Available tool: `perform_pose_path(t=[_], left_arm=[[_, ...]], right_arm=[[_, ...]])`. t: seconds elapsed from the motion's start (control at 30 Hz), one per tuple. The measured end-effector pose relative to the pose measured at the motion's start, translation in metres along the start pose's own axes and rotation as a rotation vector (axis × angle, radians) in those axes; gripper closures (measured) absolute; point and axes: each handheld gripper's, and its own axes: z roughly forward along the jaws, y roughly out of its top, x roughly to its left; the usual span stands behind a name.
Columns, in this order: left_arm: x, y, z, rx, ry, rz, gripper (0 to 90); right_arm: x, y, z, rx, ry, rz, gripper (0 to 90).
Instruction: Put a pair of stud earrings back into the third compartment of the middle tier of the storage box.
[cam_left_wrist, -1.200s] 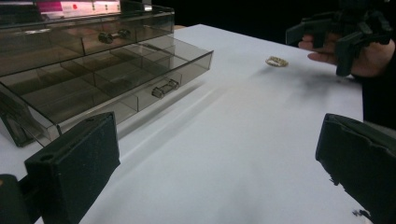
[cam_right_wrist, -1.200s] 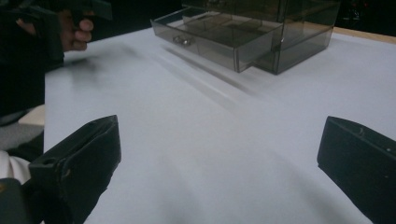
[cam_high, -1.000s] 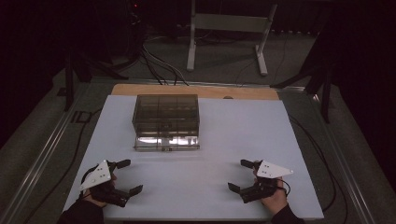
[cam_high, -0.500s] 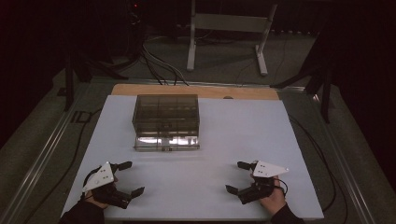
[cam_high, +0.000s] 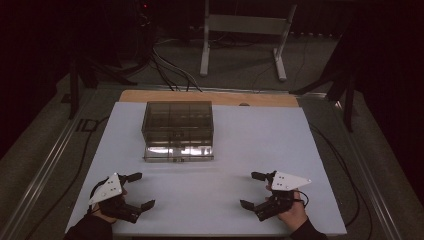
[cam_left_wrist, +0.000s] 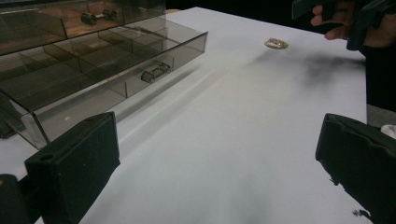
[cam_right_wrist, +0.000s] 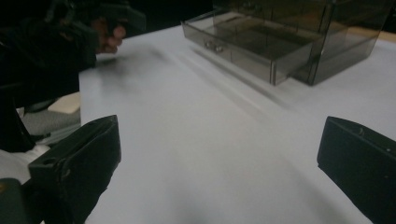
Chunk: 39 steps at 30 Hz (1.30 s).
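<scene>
A smoky transparent drawer box (cam_high: 177, 121) stands on the white table top (cam_high: 250, 140), left of centre. Its bottom drawer (cam_high: 179, 152) is pulled out toward me, and it also appears in the left gripper view as the drawer (cam_left_wrist: 107, 70) and in the right gripper view as the drawer (cam_right_wrist: 243, 46). My left gripper (cam_high: 143, 190) hovers open near the front left of the table, its jaws wide apart with nothing between them (cam_left_wrist: 215, 177). At the front right, my right gripper (cam_high: 249, 190) is open too and holds nothing (cam_right_wrist: 215, 172). A small gold object (cam_left_wrist: 276, 44) lies on the table.
The drawer has several compartments and a small handle (cam_left_wrist: 155, 73). A wooden strip (cam_high: 210, 97) runs along the table's far edge. Cables and a metal stand (cam_high: 240, 45) sit on the dark floor behind. Each gripper view shows the other hand (cam_left_wrist: 345, 23) (cam_right_wrist: 107, 35) farther off.
Both grippers have only shifted slightly near the front edge; the left drifted a little to the right. The box and drawer have not moved.
</scene>
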Motion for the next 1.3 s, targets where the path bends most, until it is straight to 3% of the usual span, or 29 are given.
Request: perform_pose_path(t=[0.53,0.87,1.3], left_arm=[[0.0,0.0,0.0,-0.005,0.0,0.002,0.6],[0.0,0.001,0.0,-0.006,-0.001,0.004,0.6],[0.0,0.0,-0.002,-0.009,-0.003,0.002,0.6]], right_arm=[[-0.005,0.021,-0.018,-0.051,-0.056,-0.007,0.0],[-0.013,0.029,-0.027,-0.08,-0.123,-0.011,0.0],[-0.033,0.029,-0.037,-0.094,-0.239,0.061,0.0]])
